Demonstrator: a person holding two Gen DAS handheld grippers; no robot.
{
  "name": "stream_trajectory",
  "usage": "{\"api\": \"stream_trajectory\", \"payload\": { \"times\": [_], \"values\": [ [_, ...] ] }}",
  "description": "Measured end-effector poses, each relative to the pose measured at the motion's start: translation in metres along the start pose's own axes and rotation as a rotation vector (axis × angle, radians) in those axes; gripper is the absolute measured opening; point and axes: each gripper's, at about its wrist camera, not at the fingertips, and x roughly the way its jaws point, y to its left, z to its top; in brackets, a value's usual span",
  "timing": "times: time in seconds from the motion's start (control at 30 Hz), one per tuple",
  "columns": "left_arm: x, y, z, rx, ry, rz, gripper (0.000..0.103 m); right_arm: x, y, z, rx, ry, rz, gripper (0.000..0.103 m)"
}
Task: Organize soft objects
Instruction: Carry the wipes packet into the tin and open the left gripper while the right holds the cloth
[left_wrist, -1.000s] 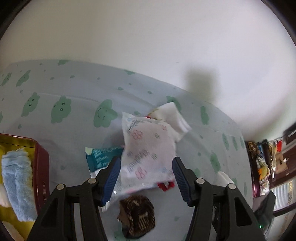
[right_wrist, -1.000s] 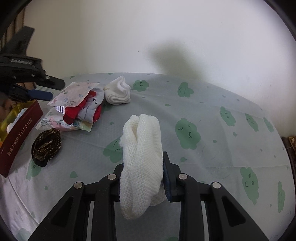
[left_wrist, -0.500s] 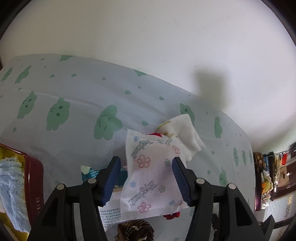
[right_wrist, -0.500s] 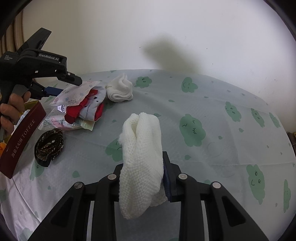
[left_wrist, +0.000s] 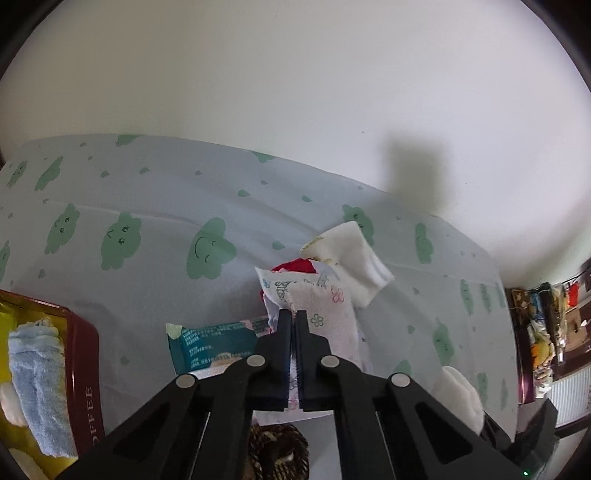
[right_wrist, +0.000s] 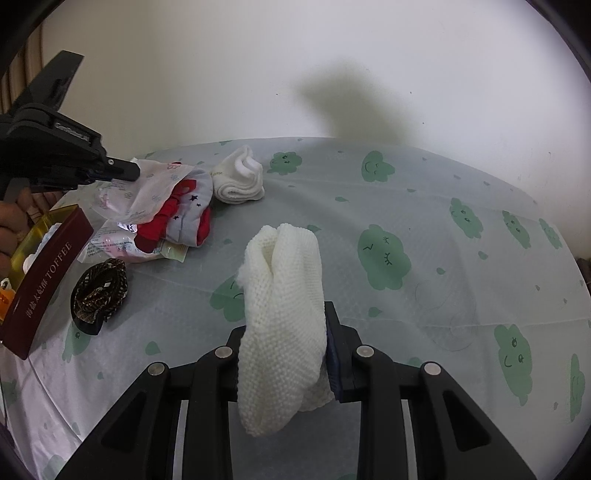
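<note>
Gripping a white knit (right_wrist: 281, 314), the right gripper (right_wrist: 284, 354) keeps its jaws clamped above the table (right_wrist: 424, 229). Farther left, the left gripper (left_wrist: 294, 325) has its jaws clamped on a floral packet (left_wrist: 325, 310) atop the pile; beyond lie white socks (right_wrist: 240, 179).

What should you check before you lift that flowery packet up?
1. Left gripper shut on the flowery packet: ok.
2. Packet free of the red and grey cloth beneath it: cannot tell.
3. Right gripper holding the white knitted cloth: ok.
4. Room in the toffee tin beside the blue towel: cannot tell.
5. White socks lying apart from the packet: ok.
</note>
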Motion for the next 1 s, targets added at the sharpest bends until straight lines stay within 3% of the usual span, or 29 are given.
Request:
{"api": "stream_trajectory", "payload": {
  "times": [0.6, 1.0],
  "values": [
    [-0.053, 0.004, -0.014, 0.030, -0.064, 0.047, 0.001, 0.000, 0.000, 0.001, -0.002, 0.000, -0.002, 0.026],
    [-0.109, 0.046, -0.023, -0.003, -0.115, 0.118, 0.001, 0.000, -0.001, 0.001, -0.001, -0.002, -0.003, 0.026]
  ]
}}
